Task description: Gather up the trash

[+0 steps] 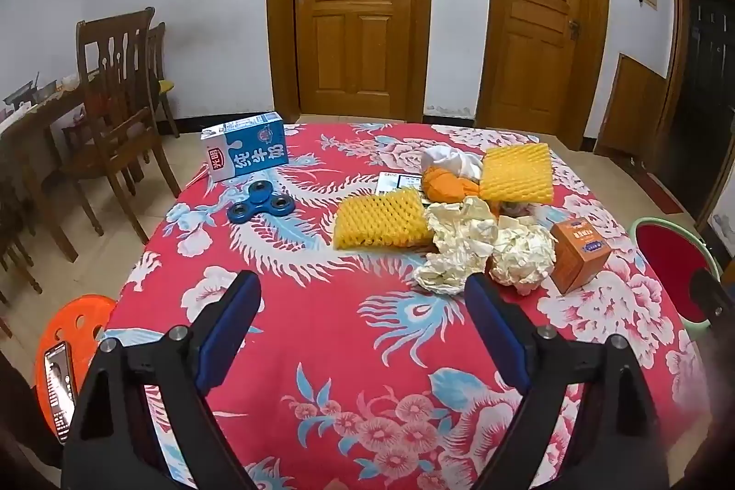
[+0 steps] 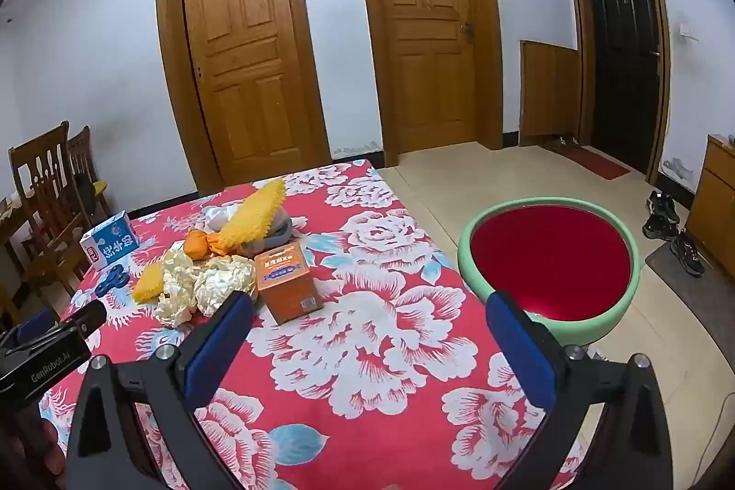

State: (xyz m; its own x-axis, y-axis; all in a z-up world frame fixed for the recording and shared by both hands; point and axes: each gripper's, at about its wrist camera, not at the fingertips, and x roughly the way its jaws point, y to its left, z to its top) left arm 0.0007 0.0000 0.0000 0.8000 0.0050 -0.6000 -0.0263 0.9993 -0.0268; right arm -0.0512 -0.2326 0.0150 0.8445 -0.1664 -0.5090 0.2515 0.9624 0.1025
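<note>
I have both tools hovering above the near part of the floral tablecloth [image 1: 321, 352], and neither carries anything: the left gripper [image 1: 363, 292] stands spread wide with only cloth between its blue pads, and the right gripper [image 2: 367, 320] is equally released, empty. I take the orange box [image 1: 579, 253] as my landmark. The trash heap lies just to its left: two crumpled paper balls [image 1: 464, 246], the nearer one almost touching the box, then a yellow foam net [image 1: 381, 219] beyond them, a second foam net [image 1: 517, 173] behind the box, and an orange-and-white bag bundle [image 1: 443, 177] between the two nets. The green-rimmed red basin [image 2: 551, 260] sits off the table edge, to the right of the box. The risks I judge from here: the paper balls are light and springy, so a shallow pinch could squirt one off the table; reaching the nets past the box could knock it over; and the blue fidget spinner [image 1: 262, 205] and milk carton [image 1: 245, 150], far left of the box, might be swept up though they may not be trash. The nearer net's long axis runs left-right, pointing toward the box; the paper balls have no clear axis.
</note>
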